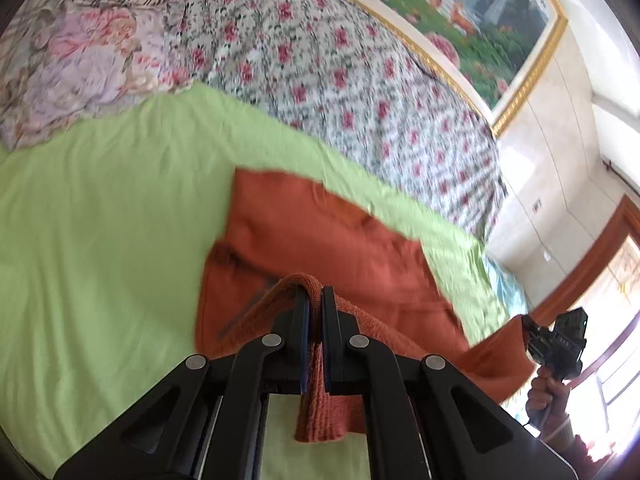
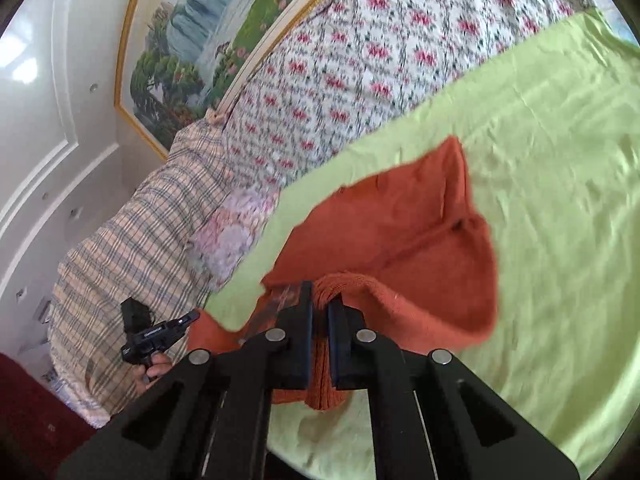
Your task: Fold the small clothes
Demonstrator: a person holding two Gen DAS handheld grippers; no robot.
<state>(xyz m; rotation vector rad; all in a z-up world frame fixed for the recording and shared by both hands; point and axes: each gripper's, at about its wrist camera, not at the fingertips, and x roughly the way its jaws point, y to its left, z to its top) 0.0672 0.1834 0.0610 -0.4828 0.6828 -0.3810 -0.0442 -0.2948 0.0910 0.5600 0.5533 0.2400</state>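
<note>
An orange knit garment [image 1: 320,236] lies partly on a light green sheet [image 1: 100,220], with its near edge lifted. My left gripper [image 1: 315,300] is shut on a folded bit of that edge. My right gripper [image 2: 320,300] is shut on another bit of the same garment [image 2: 400,232]. The right gripper also shows in the left wrist view [image 1: 554,340] at the far right, holding the stretched cloth. The left gripper shows in the right wrist view [image 2: 160,332] at the lower left, at the garment's other end.
A floral quilt [image 1: 340,80] covers the bed beyond the green sheet [image 2: 540,160]. A pastel flower pillow [image 1: 88,68] and a plaid cover [image 2: 140,248] lie at one side. A framed landscape picture [image 1: 480,12] hangs on the wall behind.
</note>
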